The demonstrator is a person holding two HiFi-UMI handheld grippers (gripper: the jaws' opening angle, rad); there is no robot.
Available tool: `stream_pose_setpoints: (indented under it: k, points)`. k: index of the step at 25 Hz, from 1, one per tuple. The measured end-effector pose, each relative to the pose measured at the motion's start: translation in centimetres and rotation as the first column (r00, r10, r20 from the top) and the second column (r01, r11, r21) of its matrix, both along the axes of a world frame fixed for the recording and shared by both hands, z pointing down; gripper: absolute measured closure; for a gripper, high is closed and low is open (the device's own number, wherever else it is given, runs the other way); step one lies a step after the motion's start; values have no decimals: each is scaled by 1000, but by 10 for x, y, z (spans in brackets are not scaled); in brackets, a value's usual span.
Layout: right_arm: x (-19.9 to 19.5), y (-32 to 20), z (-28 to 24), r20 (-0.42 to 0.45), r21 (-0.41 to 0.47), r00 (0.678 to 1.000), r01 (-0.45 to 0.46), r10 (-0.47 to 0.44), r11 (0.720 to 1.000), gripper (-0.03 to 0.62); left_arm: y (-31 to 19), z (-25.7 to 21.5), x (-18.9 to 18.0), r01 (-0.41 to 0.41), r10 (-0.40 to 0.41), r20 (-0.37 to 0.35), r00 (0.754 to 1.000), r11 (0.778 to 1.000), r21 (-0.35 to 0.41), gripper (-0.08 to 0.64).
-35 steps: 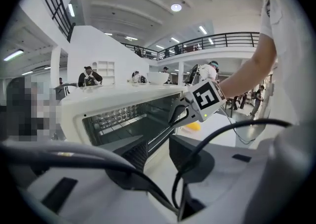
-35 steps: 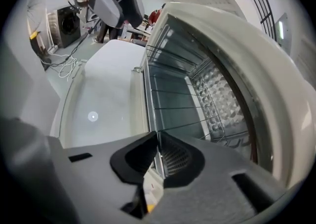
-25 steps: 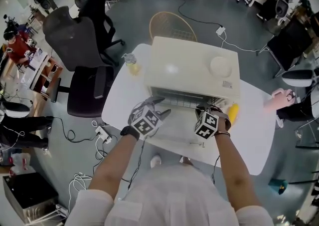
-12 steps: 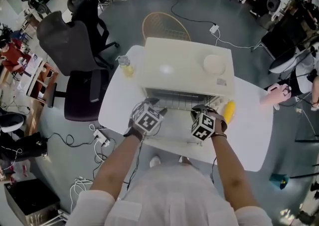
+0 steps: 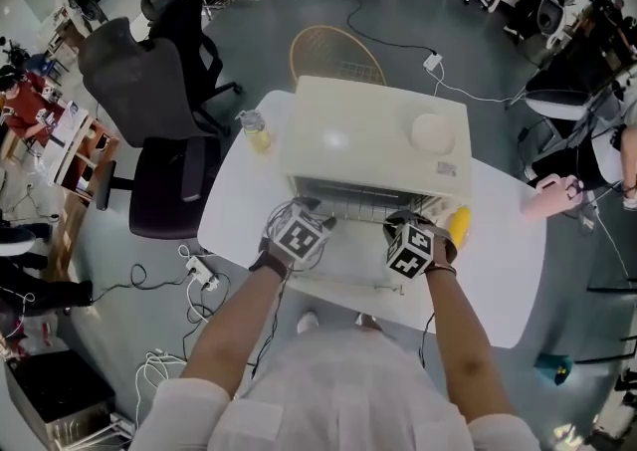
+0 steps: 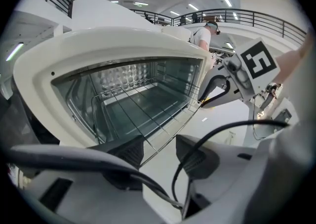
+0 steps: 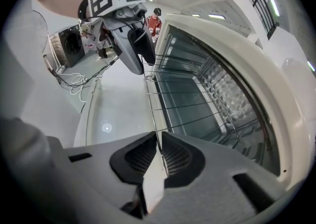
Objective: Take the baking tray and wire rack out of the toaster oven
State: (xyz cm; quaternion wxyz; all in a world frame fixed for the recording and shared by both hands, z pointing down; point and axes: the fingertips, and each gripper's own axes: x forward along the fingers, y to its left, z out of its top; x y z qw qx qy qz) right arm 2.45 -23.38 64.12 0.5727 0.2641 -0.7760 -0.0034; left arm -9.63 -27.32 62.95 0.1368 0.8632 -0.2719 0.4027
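Wire rack (image 7: 187, 104) pinched by right gripper (image 7: 159, 144), left gripper (image 6: 160, 145) wide; head view hides both.

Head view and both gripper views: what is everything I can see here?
table: one, white, centre
toaster oven: one, cream, on the table, door open
wire rack: one, silver, partly out of the oven
baking tray: one, dark, inside the oven under the rack
bottle: one, yellowish, left of the oven
yellow thing: one, right of the oven
office chairs: two, black, left of the table
wicker chair: one, tan, behind the table
left gripper: one, grey, jaws apart at the rack's front wire
right gripper: one, grey, shut on the rack's front wire
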Motion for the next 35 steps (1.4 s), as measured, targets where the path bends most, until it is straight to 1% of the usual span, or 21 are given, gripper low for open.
stream_pose_setpoints:
  k: [2,4,6,8,10,12,14,15,17,21,24,27,29,32,34,35]
  points:
    - [1,-1,-1,6,-1,1000,1,-1,1000,557,0,-1,-2,9,-10,-13,1000,1000,-22,362]
    - [1,-1,-2,9,-5,1000,5,-5,1000,557,2,-8,-5,40,-42,-30,999,997,-63,362]
    - [0,0,-2,14,-10,1000,11,-10,1000,557,3,-16,-8,86,-91,-55,994,992,-89,362]
    - [0,1,-2,21,-10,1000,12,-12,1000,557,0,-20,-12,161,-167,-79,983,984,-80,362]
    - [0,2,-2,24,-3,1000,11,-11,1000,555,-5,-21,-14,257,-266,-113,957,963,-87,365]
    - [0,2,-2,22,5,1000,8,-9,1000,555,-10,-18,-13,344,-356,-132,925,933,-106,382]
    - [0,1,-1,18,10,1000,6,-6,1000,554,-20,-13,-16,411,-418,-109,902,908,-84,434]
    - [0,0,-1,17,10,1000,4,-4,1000,554,-26,-10,-18,432,-436,-93,895,900,-61,444]
    - [-1,0,-1,18,7,1000,-5,5,1000,554,-33,-8,-18,457,-459,-60,887,889,-34,456]
    - [-2,1,-1,26,-2,999,-27,27,1000,551,-31,0,-10,478,-480,6,877,874,-89,460]
    - [-1,1,0,37,-5,999,-33,33,999,551,-36,7,-8,505,-504,40,863,856,-111,489]
    - [-1,1,-1,55,1,998,-44,44,999,546,-38,8,-10,522,-519,50,853,846,-107,506]
    - [-1,1,-2,59,7,997,-48,47,999,543,-38,8,-12,537,-535,49,843,837,-106,534]
    - [0,5,-4,73,-3,995,-64,64,998,537,-35,8,-15,556,-557,35,830,821,-130,540]
    - [4,7,-8,126,-36,984,-122,125,992,527,-35,9,-14,563,-566,24,824,814,-141,543]
    - [6,6,-11,167,-67,970,-170,179,983,522,-37,8,-14,566,-570,17,821,812,-142,543]
